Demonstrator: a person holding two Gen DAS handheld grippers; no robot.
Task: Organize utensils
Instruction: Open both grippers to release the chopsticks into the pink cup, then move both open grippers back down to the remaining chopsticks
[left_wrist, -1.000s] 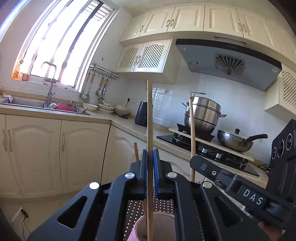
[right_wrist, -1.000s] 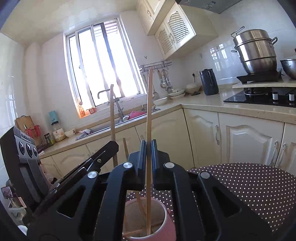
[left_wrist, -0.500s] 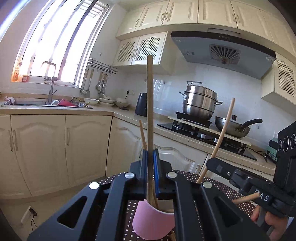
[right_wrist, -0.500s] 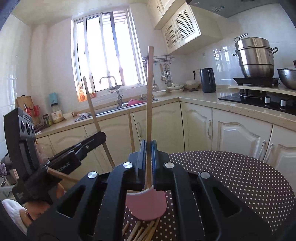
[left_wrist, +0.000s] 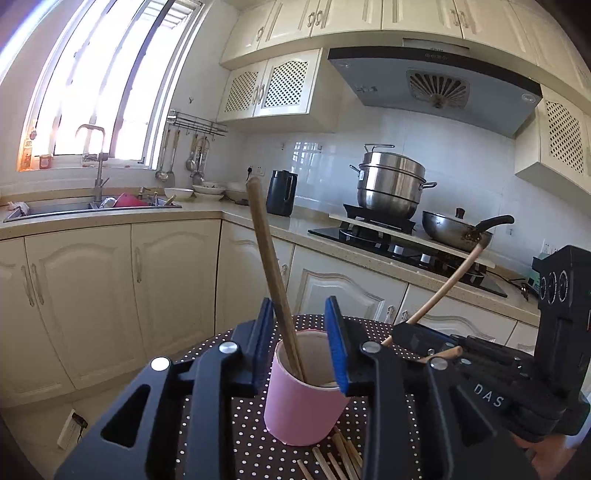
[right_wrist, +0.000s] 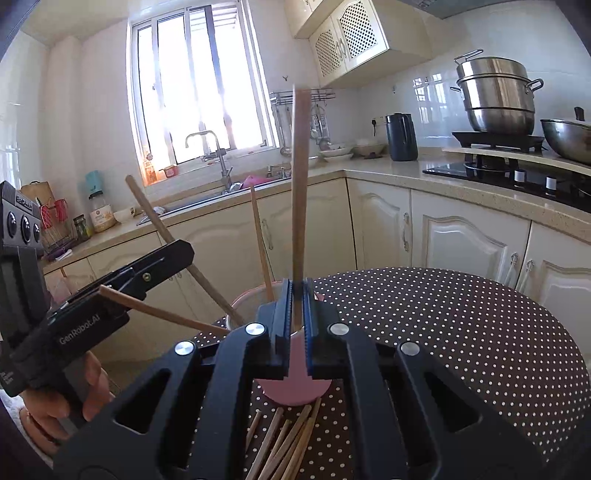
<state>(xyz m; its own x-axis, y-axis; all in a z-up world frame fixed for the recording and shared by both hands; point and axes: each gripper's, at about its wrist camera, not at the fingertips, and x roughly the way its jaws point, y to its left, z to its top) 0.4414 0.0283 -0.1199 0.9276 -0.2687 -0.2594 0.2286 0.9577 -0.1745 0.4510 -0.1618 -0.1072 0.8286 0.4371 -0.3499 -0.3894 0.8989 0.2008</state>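
Observation:
A pink cup stands on the dotted tablecloth. My left gripper straddles the cup's rim and its jaws are opening. A wooden chopstick stands in the cup between them, leaning left, and no pad presses on it. My right gripper is shut on an upright chopstick just above the pink cup; its lower end is hidden. The right gripper shows at the right of the left wrist view with its chopstick slanting up. Another chopstick stands in the cup.
Several loose chopsticks lie on the cloth in front of the cup. The left gripper and the hand holding it fill the left side of the right wrist view. Kitchen cabinets, a sink and a stove with pots ring the small table.
The left jaws have parted from their chopstick, which now leans left in the cup. Both grippers have come lower and drawn back from the cup. The right grip is unchanged.

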